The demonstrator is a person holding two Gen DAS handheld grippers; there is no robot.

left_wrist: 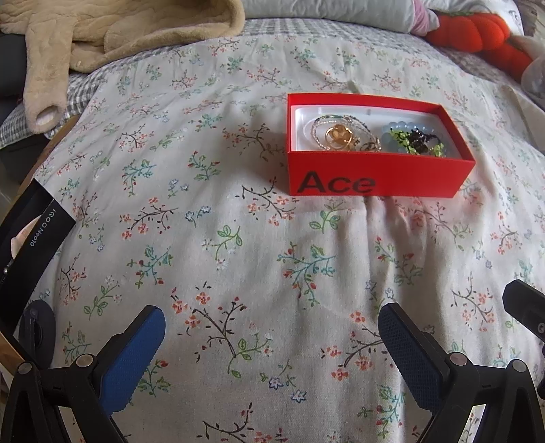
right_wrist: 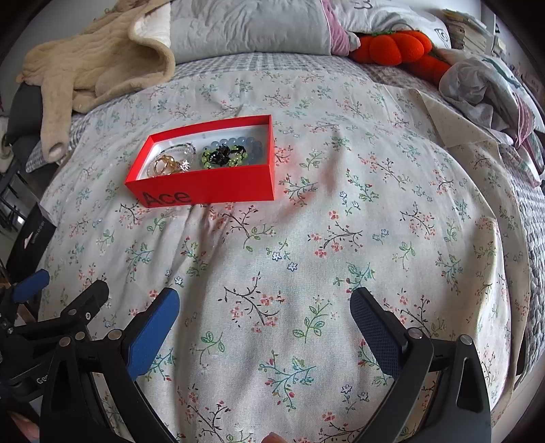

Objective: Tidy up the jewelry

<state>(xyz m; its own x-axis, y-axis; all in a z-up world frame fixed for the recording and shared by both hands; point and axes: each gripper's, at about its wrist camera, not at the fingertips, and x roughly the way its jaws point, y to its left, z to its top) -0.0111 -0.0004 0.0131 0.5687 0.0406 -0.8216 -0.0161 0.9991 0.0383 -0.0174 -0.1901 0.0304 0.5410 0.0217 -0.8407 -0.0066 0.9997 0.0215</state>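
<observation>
A red box marked "Ace" sits on the floral bedspread, ahead and right in the left wrist view, ahead and left in the right wrist view. Inside lie gold rings, thin bead strands, a pale blue bead bracelet and a green-and-black piece; the same jewelry shows in the right wrist view. My left gripper is open and empty, well short of the box. My right gripper is open and empty, short and right of the box.
A black box lid lies at the bed's left edge. A beige fleece garment and grey pillows lie at the back, with an orange plush and crumpled cloth at back right.
</observation>
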